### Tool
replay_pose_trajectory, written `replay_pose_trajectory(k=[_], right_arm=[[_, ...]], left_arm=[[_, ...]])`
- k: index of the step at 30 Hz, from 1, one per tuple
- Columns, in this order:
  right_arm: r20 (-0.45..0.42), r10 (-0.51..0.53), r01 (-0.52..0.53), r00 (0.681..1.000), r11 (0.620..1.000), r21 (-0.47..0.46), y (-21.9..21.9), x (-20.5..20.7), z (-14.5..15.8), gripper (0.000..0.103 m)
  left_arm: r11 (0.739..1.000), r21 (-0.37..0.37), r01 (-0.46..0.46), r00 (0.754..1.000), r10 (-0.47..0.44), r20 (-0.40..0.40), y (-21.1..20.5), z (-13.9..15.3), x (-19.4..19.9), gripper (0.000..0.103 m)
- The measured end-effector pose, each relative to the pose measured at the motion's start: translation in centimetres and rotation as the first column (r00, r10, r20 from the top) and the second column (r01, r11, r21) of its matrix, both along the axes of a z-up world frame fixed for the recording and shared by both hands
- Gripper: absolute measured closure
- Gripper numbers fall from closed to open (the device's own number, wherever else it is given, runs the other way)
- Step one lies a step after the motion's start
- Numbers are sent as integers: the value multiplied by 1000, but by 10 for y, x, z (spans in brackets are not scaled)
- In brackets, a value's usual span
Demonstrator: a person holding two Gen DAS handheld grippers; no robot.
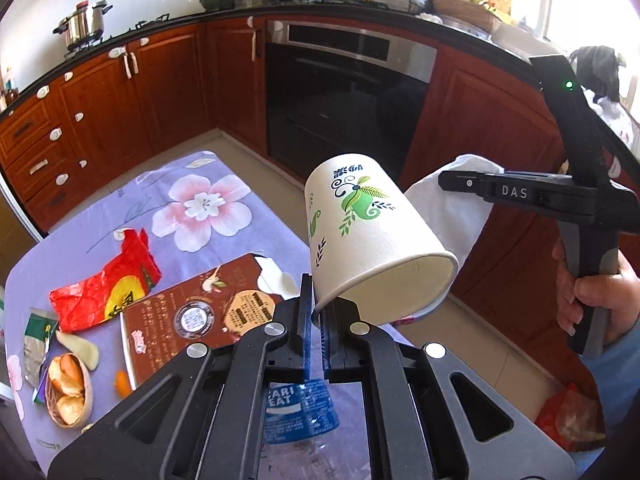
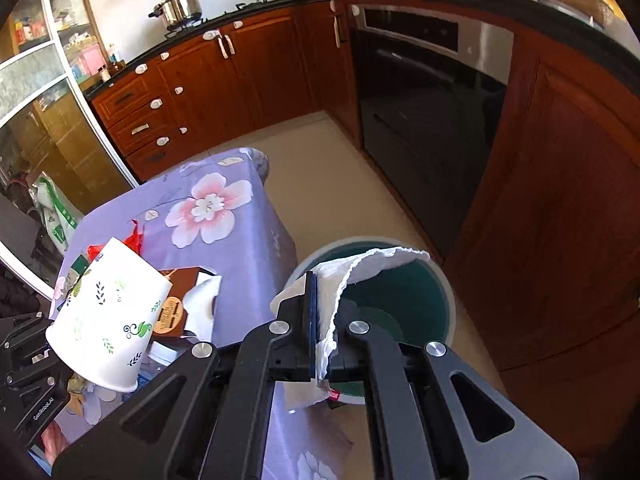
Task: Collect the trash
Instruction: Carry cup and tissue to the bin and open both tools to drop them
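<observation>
While both loads hang clear of the table [image 2: 240, 184]: left gripper [image 1: 316, 320], lower centre of the left view, clamped on the rim of a tilted paper cup [image 1: 368, 236]; right gripper [image 2: 322, 320], lower centre of the right view, pinched shut on a white paper towel [image 2: 360, 272] draped over the bin [image 2: 448, 292]. Best released towel first, directly above the opening; cup then carried over the rim, mouth down, before letting go. Wrappers [image 1: 104, 284] remaining at left.

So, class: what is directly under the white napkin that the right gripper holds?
Under the white napkin sits a round bin with a dark green inside. The napkin and gripper cover part of its contents.
</observation>
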State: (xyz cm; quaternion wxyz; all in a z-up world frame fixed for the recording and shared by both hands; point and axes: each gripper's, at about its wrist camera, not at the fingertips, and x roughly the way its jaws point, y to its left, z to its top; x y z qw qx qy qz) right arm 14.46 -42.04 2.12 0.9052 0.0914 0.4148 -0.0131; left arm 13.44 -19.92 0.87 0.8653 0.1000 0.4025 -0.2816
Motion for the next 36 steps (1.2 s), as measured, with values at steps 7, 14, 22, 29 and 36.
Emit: replay_pose_trajectory(k=[7,14,22,29,36], right_arm=[[-118,-26,33,993,998,55,-33,27,-57,99],[-171,-13,36,985,991,130,-44,41,-87,43],[-178,-62,89,982,985,150,-57,42,-81,25],[-105,-143,153,984,985,85,-71,24,-56,12],[-108,-147,154,983,986,64,-77,25,-52,8]], left_arm=[[998,39,40,998,-39,-39,-38,-20,25,99],[996,63,56,994,-50,-93,-60,-41,41,99],[992,98,81,989,-67,-131,-80,-56,50,99],[983,106,150,973,-128,-192,-117,-73,55,98],[980,124,154,964,-122,-235,-140,-83,63,70]])
